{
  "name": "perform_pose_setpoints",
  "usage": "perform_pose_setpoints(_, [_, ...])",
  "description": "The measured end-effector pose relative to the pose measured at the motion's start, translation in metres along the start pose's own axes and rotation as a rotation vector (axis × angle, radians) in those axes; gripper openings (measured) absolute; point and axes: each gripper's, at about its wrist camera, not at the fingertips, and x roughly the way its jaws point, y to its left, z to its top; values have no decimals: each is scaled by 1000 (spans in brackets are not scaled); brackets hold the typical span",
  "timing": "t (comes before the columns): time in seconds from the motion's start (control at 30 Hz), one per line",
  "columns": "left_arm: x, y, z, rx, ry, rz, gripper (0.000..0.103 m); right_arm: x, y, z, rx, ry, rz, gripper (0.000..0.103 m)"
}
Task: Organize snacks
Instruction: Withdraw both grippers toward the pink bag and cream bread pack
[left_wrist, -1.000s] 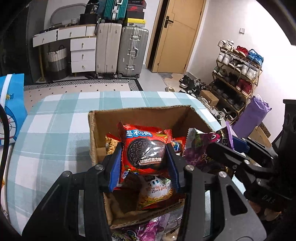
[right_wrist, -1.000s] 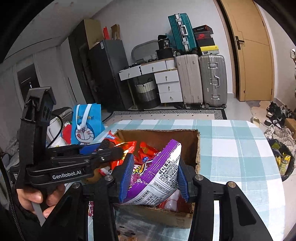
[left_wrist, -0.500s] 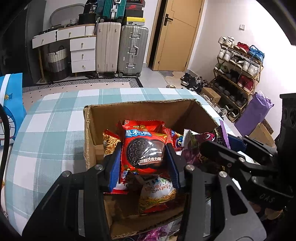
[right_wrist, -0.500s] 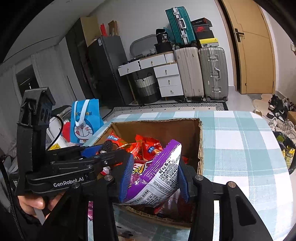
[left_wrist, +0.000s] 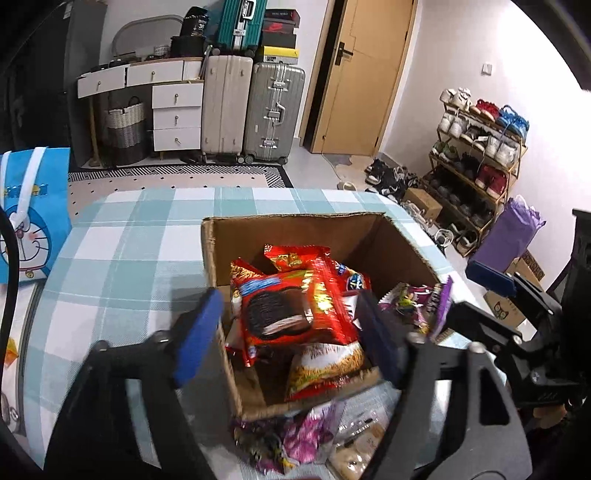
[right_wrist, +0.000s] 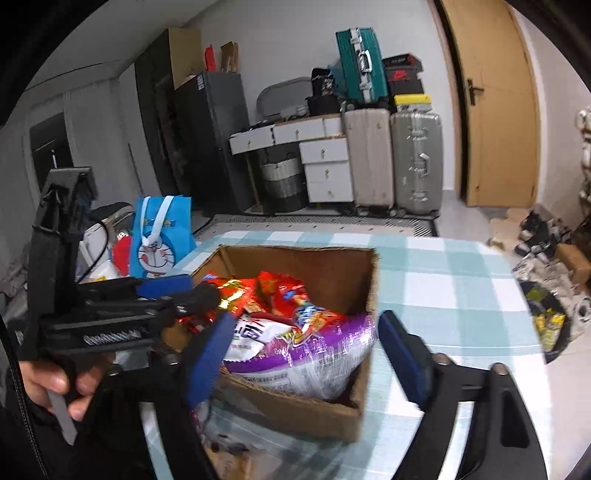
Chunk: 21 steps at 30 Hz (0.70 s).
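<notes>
Fingers (left_wrist: 199, 332) of my left gripper (left_wrist: 291, 336) just released the red cookie packet (left_wrist: 291, 314); only the right view shows my right gripper (right_wrist: 308, 354) freeing the purple snack bag (right_wrist: 314, 354) inside the brown cardboard box (right_wrist: 332, 266).

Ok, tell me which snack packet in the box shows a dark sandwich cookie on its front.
The red cookie packet, lying on top of the pile in the cardboard box. The noodle packet below it and the purple packet beside it show none.

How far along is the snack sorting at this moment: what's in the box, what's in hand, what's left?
Done: the brown cardboard box holds a pile of packets, with the red cookie packet and purple snack bag on top. In hand: nothing. The left gripper and right gripper have just been opening, pads clear of both packets. Left: purple wrappers and a pale packet on the checked tablecloth in front of the box.
</notes>
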Motion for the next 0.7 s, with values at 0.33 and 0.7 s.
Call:
perform_pose_setpoints(0.33, [-60, -2, -24, 21, -36, 54, 103, -30, 0, -14, 34, 31, -39, 102])
perform_pose_setpoints(0.7, [-83, 16, -71, -9, -8, 129, 103, -29, 11, -53, 67, 144, -65, 102])
